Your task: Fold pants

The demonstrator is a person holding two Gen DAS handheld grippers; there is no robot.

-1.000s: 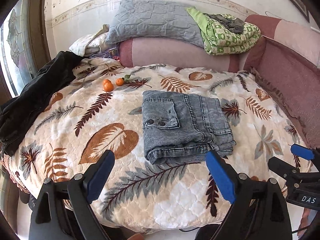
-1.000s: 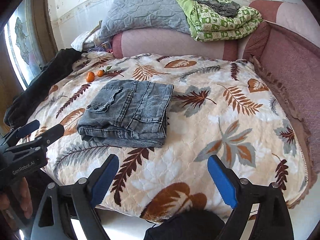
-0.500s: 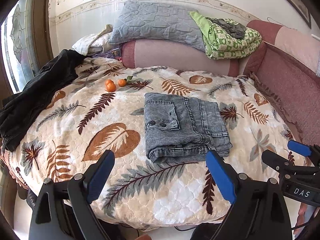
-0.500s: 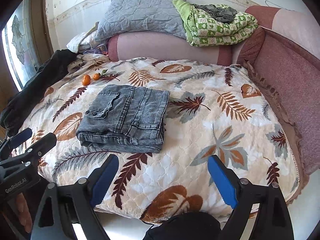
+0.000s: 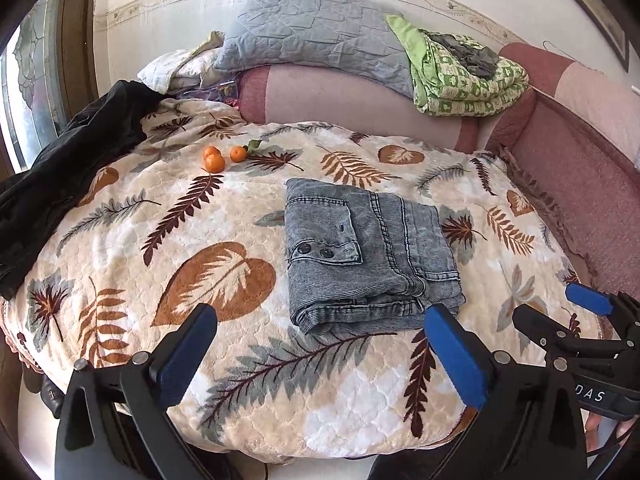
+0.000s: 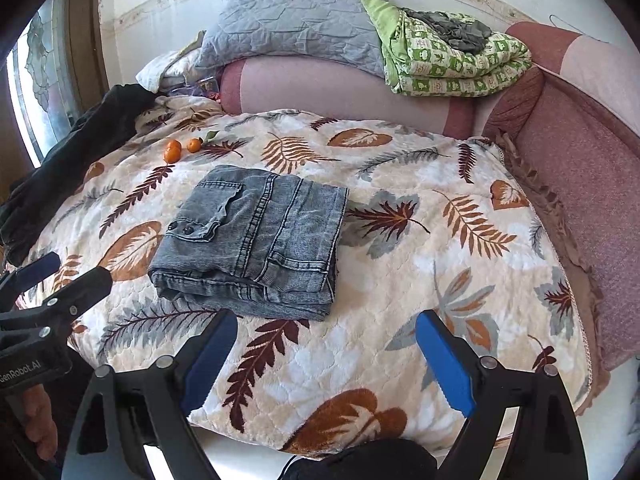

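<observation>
Grey denim pants (image 5: 368, 256) lie folded into a compact rectangle on the leaf-patterned blanket (image 5: 224, 276), pocket flap up; they also show in the right wrist view (image 6: 256, 240). My left gripper (image 5: 320, 344) is open and empty, hovering at the near edge of the bed just in front of the pants. My right gripper (image 6: 324, 344) is open and empty, near the bed's front edge, to the right of the pants. Each gripper shows in the other's view: the right one (image 5: 560, 316) and the left one (image 6: 68, 272).
Three small oranges (image 5: 218, 158) lie on the blanket at the far left. A black garment (image 5: 68, 160) drapes the left edge. A grey pillow (image 5: 320, 32) and a green quilt (image 5: 468, 76) sit on the pink sofa back (image 5: 360, 96). A pink armrest (image 6: 580, 184) bounds the right.
Both grippers have drawn back and up a little from the bed, staying open. The folded pants have not moved.
</observation>
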